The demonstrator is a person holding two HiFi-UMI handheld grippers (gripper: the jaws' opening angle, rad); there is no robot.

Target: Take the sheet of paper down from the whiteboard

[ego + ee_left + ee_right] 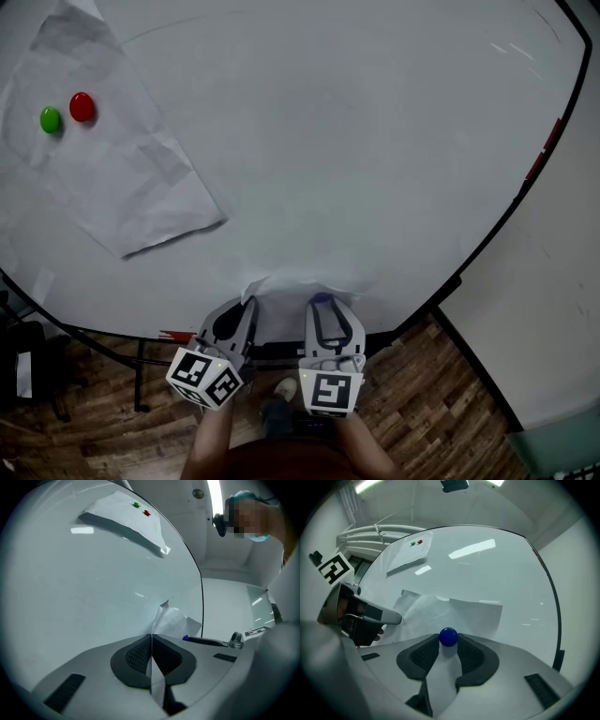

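A crumpled white sheet of paper (298, 285) lies against the whiteboard (356, 141) near its lower edge. My left gripper (246, 303) is shut on that sheet's left edge; in the left gripper view the paper (174, 620) runs as a thin strip between the closed pads (136, 656). My right gripper (322, 300) is just to the right, its tips closed on a round blue magnet (448, 636) that sits on the same sheet (464, 611). The left gripper (370, 615) shows at the left of the right gripper view.
A second, larger sheet (112, 159) hangs at the board's upper left under a green magnet (50, 119) and a red magnet (82, 106). The board's black frame (511, 211) runs down the right. A person (255, 517) stands beyond the board. Wooden floor (441, 412) lies below.
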